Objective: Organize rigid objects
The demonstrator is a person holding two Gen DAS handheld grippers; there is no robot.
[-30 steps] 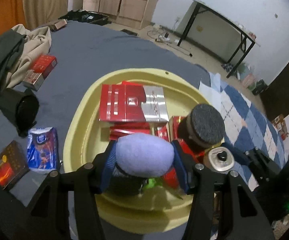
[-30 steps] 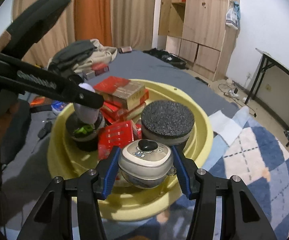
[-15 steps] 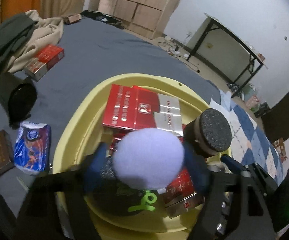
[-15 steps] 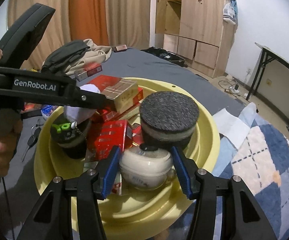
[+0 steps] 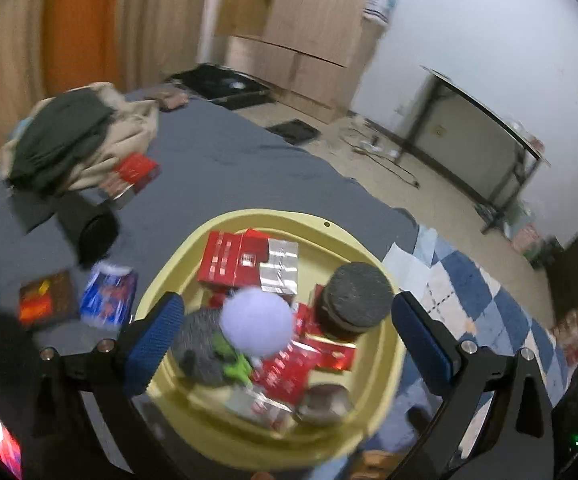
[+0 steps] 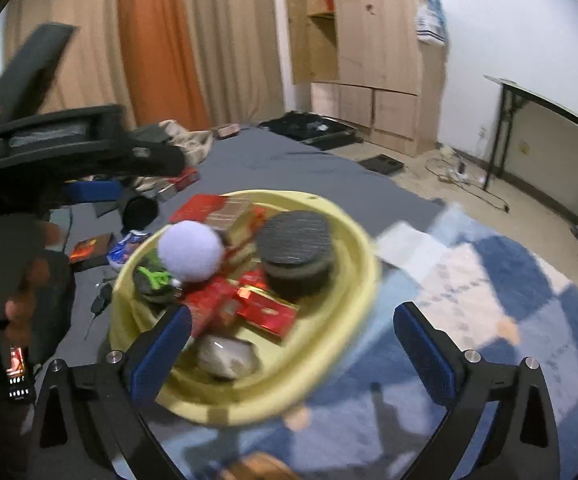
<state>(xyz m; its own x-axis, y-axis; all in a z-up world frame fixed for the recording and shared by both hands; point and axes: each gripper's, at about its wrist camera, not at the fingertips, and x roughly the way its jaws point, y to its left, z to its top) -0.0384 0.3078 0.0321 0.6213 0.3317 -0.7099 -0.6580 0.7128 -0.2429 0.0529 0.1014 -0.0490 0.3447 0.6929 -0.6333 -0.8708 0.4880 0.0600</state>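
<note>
Your left tool [image 5: 285,344] and right tool [image 6: 289,352] just opened wide, empty above the yellow basin [image 5: 385,384], your hand [image 6: 29,288] visible only from the right wrist, blue packet [image 5: 107,296] clear only from the left.

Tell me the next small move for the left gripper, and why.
Probably swing the left gripper over to the blue packet lying on the grey blanket beside the yellow basin. Its jaws have just been opening and now stand wide with nothing held; the pompom piece sits in the basin, while the packet remains outside.
</note>
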